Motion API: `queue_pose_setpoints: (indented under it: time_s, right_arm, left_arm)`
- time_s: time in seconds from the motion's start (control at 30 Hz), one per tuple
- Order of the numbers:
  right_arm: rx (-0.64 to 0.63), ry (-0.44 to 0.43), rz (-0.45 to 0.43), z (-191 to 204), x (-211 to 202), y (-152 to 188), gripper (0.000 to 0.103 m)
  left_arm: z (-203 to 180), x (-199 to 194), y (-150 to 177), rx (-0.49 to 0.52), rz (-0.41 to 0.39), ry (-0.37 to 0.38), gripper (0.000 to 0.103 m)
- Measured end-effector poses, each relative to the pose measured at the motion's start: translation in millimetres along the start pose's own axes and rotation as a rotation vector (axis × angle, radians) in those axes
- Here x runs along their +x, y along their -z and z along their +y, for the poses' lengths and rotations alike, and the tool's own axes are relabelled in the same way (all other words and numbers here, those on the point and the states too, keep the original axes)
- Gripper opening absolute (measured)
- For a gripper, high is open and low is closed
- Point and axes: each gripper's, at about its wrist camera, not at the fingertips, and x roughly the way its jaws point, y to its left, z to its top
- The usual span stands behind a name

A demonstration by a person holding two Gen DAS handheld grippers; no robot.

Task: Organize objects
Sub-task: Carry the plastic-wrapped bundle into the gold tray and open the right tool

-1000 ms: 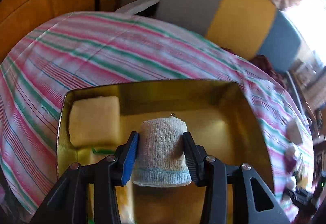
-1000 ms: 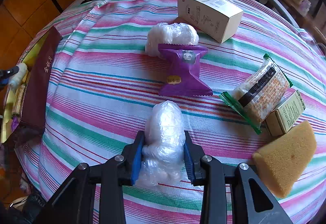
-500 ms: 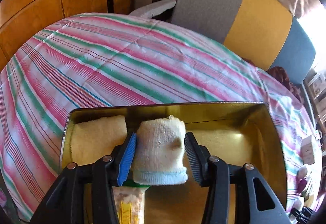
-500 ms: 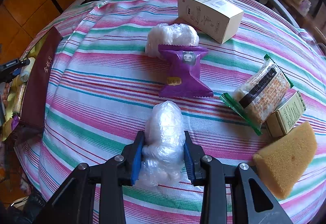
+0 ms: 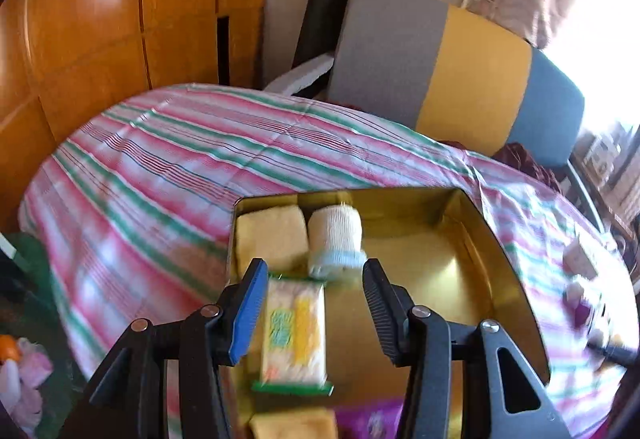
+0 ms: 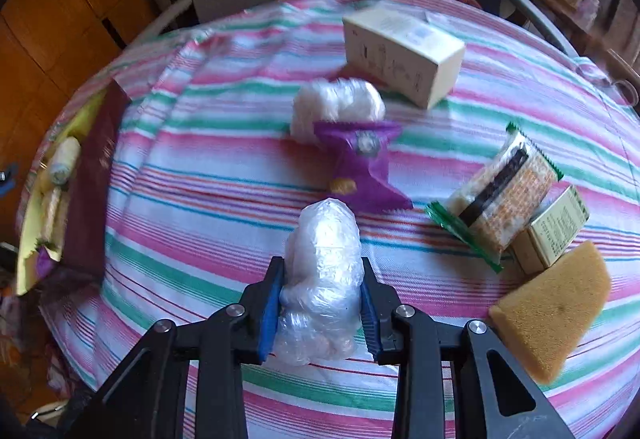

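In the left wrist view my left gripper [image 5: 314, 275] is open and empty above the gold tin box [image 5: 500, 239]. A white bandage roll [image 5: 336, 239] lies in the box beside a yellow sponge [image 5: 270, 239], with a snack packet [image 5: 294, 327] in front of them. In the right wrist view my right gripper [image 6: 322, 293] is shut on a clear plastic-wrapped bundle [image 6: 324, 271], over the striped tablecloth [image 6: 200, 199].
On the cloth lie a second wrapped bundle [image 6: 336, 105], a purple packet [image 6: 360, 163], a cream carton [image 6: 404, 55], a green-edged cracker pack [image 6: 500, 195], a small box [image 6: 554, 231] and a sponge wedge [image 6: 556, 303]. The tin box [image 6: 48, 199] sits far left. A chair [image 5: 440, 67] stands behind.
My left gripper opened, let go of the bandage roll in the box beside the sponge, and drew back. My right gripper kept its hold on the bundle and shifted slightly.
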Motion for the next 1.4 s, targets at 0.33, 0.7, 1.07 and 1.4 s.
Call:
queue_pose_setpoints:
  time_s: [0.33, 0.7, 1.07, 1.4]
  right_arm:
    - [-0.189, -0.239, -0.085, 152.7, -26.0, -17.0, 0.035]
    - [-0.381, -0.350, 0.128, 333.5, 64.5, -30.4, 0.035]
    - [-0.320, -0.379, 0.214, 391.2, 128.2, -41.4, 0.045]
    - [-0.317, -0.391, 0.144, 374.0, 97.4, -36.6, 0.060]
  left_arm:
    - [14.4, -31.0, 50.8, -0.029, -0.003, -0.004, 0.050]
    - [51.1, -35.7, 71.9, -0.114, 0.012, -0.001, 0.050]
    - [61.1, -31.0, 74.4, -0.154, 0.024, -0.003, 0.050]
    - [53.0, -38.7, 72.3, -0.125, 0.004, -0.016, 0.050]
